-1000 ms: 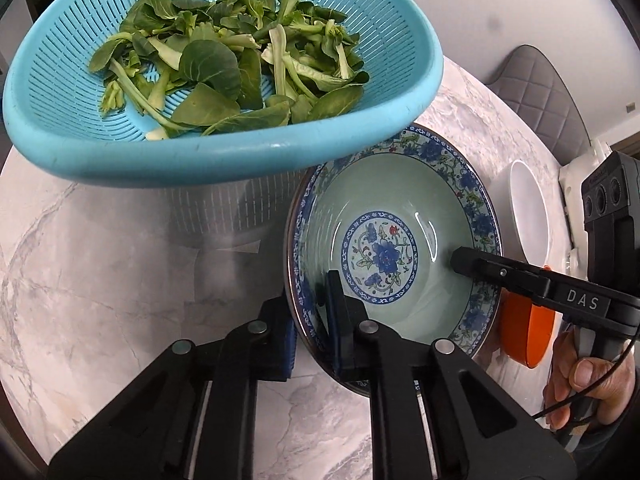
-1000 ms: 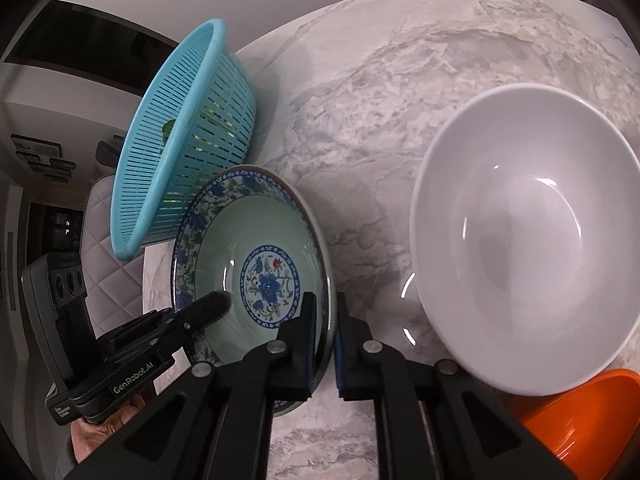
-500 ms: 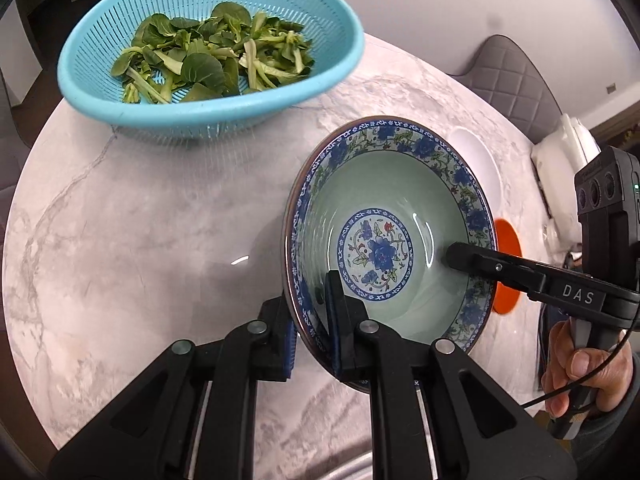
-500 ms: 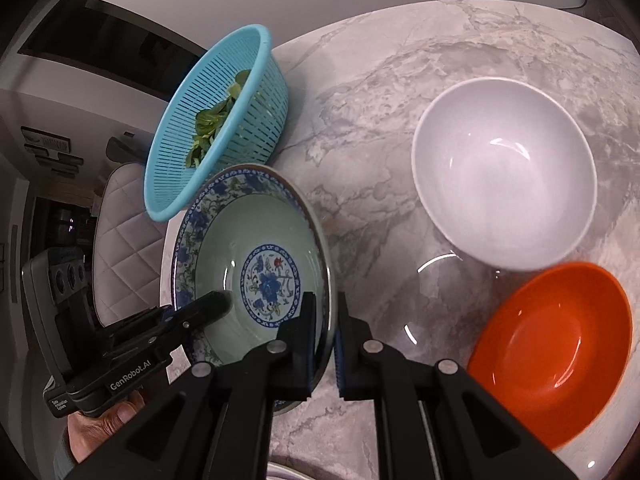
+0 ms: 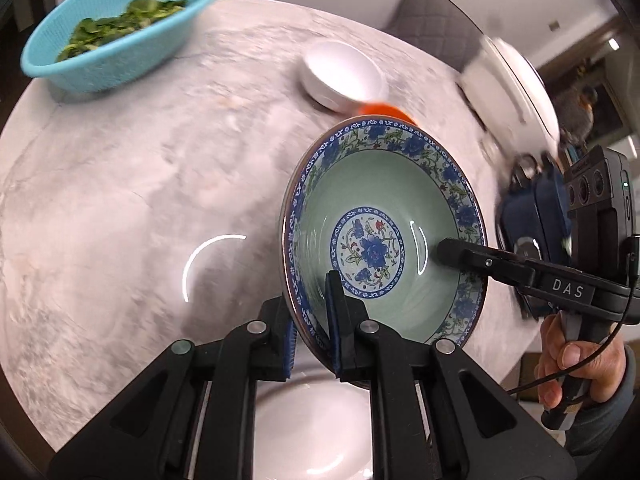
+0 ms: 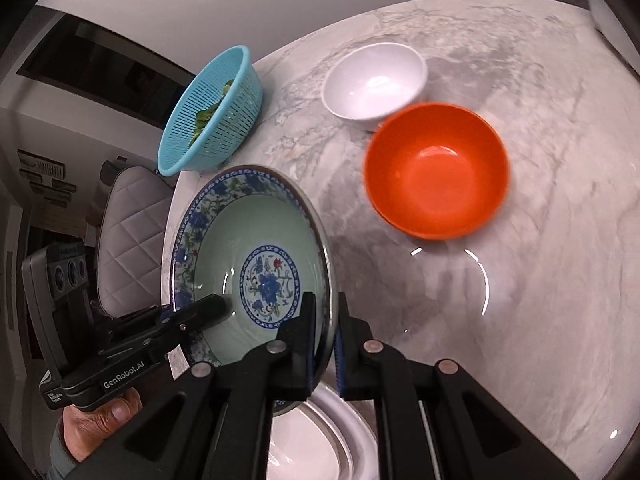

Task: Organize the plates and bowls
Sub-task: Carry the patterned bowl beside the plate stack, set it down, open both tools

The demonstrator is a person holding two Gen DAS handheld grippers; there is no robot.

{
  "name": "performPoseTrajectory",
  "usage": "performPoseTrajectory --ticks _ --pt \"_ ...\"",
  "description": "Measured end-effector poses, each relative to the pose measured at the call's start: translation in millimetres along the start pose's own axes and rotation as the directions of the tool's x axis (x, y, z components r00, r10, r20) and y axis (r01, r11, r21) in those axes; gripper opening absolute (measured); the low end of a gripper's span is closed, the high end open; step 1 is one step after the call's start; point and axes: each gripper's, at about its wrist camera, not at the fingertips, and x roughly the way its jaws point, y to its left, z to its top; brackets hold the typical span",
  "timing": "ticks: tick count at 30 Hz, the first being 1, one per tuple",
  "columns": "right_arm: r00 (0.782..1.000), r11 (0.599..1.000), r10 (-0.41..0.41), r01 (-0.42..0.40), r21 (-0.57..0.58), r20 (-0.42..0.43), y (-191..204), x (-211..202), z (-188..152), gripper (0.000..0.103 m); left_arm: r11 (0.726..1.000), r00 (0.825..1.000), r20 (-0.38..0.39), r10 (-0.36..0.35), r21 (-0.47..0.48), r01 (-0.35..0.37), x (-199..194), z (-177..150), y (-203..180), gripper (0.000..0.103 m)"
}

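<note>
A green bowl with a blue floral rim [image 5: 384,240] [image 6: 256,264] is held in the air over the marble table by both grippers. My left gripper [image 5: 312,320] is shut on its near rim; it also shows in the right wrist view [image 6: 216,306]. My right gripper [image 6: 324,340] is shut on the opposite rim; it also shows in the left wrist view [image 5: 444,248]. A white plate [image 5: 316,436] [image 6: 316,440] lies below the bowl at the table's near edge. A white bowl [image 6: 374,80] [image 5: 340,76] and an orange bowl [image 6: 436,168] [image 5: 384,110] stand further back.
A blue colander with green leaves [image 5: 116,28] [image 6: 212,110] stands at the table's far left. A white appliance [image 5: 512,88] and a dark blue object [image 5: 536,216] sit at the right edge. Quilted chairs [image 6: 128,232] stand around the marble table [image 5: 120,200].
Both grippers have carried the floral bowl back toward the near edge. The colander, white bowl and orange bowl now look farther away, and the white plate has come into view underneath.
</note>
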Motion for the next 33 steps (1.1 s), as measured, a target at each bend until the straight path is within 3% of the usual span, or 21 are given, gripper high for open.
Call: performPoseTrajectory --ticks 5,13,22,33 --pt "0.998 0.993 -0.037 0.032 0.113 0.046 -42.4 -35.3 -58.0 0.01 0.995 0.996 -0.065 -0.058 0.081 0.063 17.2 -48.2 -63.3 0.011" --pt "0.993 0.967 -0.089 0.067 0.245 0.077 -108.8 -67.6 -124.1 0.01 0.983 0.987 -0.152 -0.056 0.166 0.081 61.3 -89.4 -133.0 0.011" --pt "0.992 0.96 -0.105 0.081 0.266 0.076 -162.5 -67.8 -134.9 0.01 0.98 0.981 -0.195 -0.015 0.194 0.053 121.9 -89.0 -164.2 0.012" --pt "0.996 0.965 -0.081 0.071 0.253 0.03 -190.5 -54.7 -135.1 0.01 0.986 0.979 -0.204 0.002 0.166 0.033 151.2 -87.9 -171.5 0.012"
